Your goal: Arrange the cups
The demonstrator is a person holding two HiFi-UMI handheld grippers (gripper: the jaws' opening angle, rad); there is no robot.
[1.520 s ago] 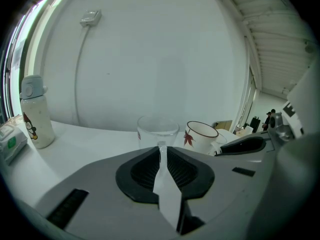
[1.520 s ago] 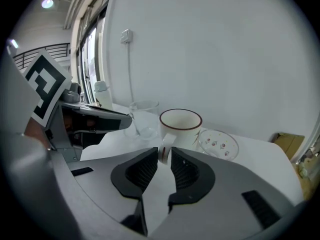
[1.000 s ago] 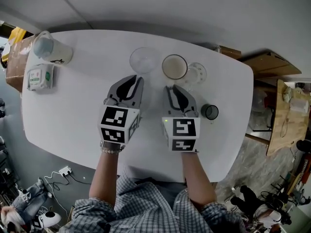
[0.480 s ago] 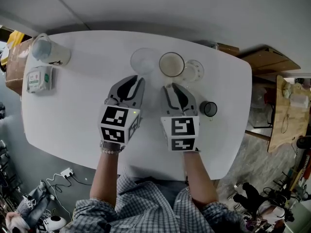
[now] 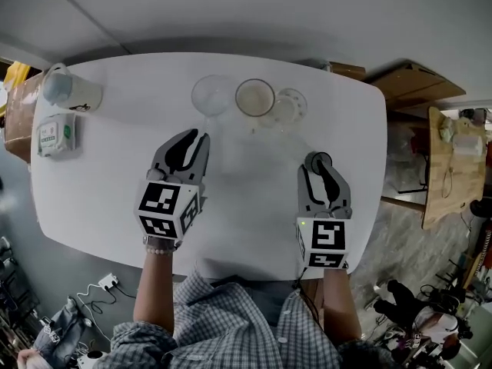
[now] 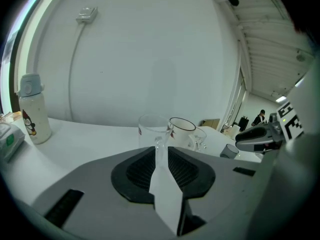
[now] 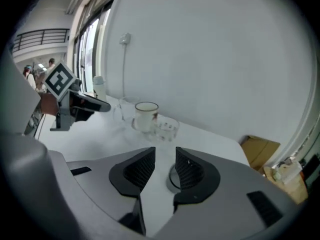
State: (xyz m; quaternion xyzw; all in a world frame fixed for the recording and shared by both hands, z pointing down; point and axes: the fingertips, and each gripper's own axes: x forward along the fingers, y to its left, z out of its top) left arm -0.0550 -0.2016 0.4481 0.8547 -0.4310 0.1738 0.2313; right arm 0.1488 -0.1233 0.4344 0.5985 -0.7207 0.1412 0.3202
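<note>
The right gripper (image 5: 320,167) has swung out from the middle of the tabletop (image 5: 115,183), where it was sitting just short of the white-lined mug (image 5: 254,98). It is now reaching over the small dark cup (image 5: 317,159) near the right edge. The left gripper (image 5: 191,137) has drifted a little to the left and back toward the person.

Three cups are standing in a row along the far side. A clear glass (image 5: 211,95) is at the left, the mug is in the middle, and a clear glass mug (image 5: 290,106) is just beside it on the right. The dark cup is standing well apart from that row, so it looks like the piece still to be placed.

The right gripper's jaws are standing apart. In the right gripper view, the cup's round rim is showing in the gap and running behind the right jaw, so the gripper is arriving at the cup but not clamping it yet. The left gripper is hovering over bare tabletop short of the clear glass, with its jaws showing only a narrow gap and nothing in it.

The step in hand appears to be the approach to pick up the dark cup. The next move likely calls for settling the jaws squarely on the cup, closing gently, and lifting it clear. The cup would then go to the open spot at the right end of the row without knocking the glass mug.
</note>
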